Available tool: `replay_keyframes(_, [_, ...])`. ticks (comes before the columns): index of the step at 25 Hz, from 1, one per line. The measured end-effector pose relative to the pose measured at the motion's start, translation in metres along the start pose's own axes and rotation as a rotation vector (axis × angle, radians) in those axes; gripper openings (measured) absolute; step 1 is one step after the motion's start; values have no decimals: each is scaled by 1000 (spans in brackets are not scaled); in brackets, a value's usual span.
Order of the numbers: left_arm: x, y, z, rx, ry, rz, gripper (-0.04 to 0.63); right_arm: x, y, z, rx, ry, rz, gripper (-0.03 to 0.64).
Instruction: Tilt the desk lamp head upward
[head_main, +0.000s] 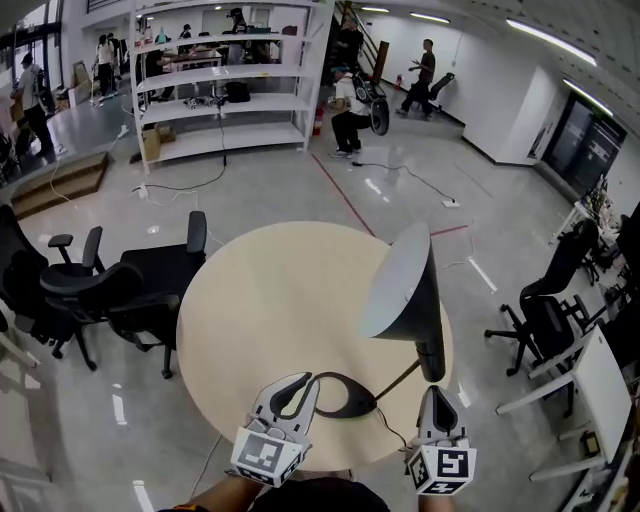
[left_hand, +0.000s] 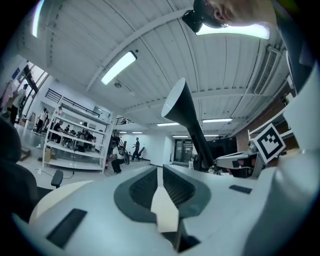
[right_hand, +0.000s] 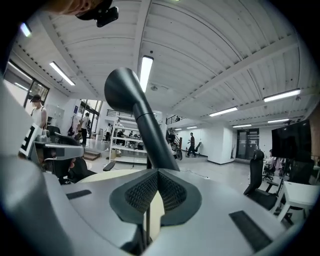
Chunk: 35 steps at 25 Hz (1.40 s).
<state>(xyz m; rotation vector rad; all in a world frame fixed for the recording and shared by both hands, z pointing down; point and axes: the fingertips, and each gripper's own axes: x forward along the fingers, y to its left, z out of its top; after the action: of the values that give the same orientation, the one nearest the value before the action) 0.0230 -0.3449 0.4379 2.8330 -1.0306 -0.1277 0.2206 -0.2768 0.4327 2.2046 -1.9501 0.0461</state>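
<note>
A dark grey desk lamp stands on the round beige table (head_main: 270, 300). Its cone head (head_main: 400, 290) hangs over the table's right side, and its oval ring base (head_main: 350, 398) lies near the front edge. My left gripper (head_main: 304, 383) has its tips at the base's left rim. In the left gripper view its jaws (left_hand: 160, 167) stand a narrow slit apart with only table showing between them, and the lamp head (left_hand: 177, 102) rises to their right. My right gripper (head_main: 437, 393) sits just below the lamp's neck. Its jaws (right_hand: 158, 171) are shut and empty, with the stem and head (right_hand: 122, 87) rising just beyond them.
Black office chairs (head_main: 100, 290) stand left of the table and another (head_main: 545, 310) to the right, beside a white desk (head_main: 600, 385). The lamp's cable (head_main: 395, 428) runs off the front edge. White shelving (head_main: 230, 80) and people are far back.
</note>
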Motion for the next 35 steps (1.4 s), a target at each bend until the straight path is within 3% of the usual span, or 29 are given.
replay_keyframes(9, [-34, -14, -75, -54, 160, -80, 81, -18, 89, -76, 26, 184, 114, 9])
replay_keyframes(20, [-62, -52, -64, 34, 151, -7, 61, -54, 89, -69, 29, 105, 162, 9])
replay_keyframes(24, [-71, -98, -66, 64, 149, 6, 48, -93, 63, -70, 50, 65, 165, 9])
replay_keyframes(31, [-99, -218, -80, 84, 175, 17, 48, -188, 1, -89, 63, -11, 193, 9])
replay_keyframes(35, [-129, -287, -93, 111, 182, 44, 48, -250, -23, -108, 80, 5, 226, 9])
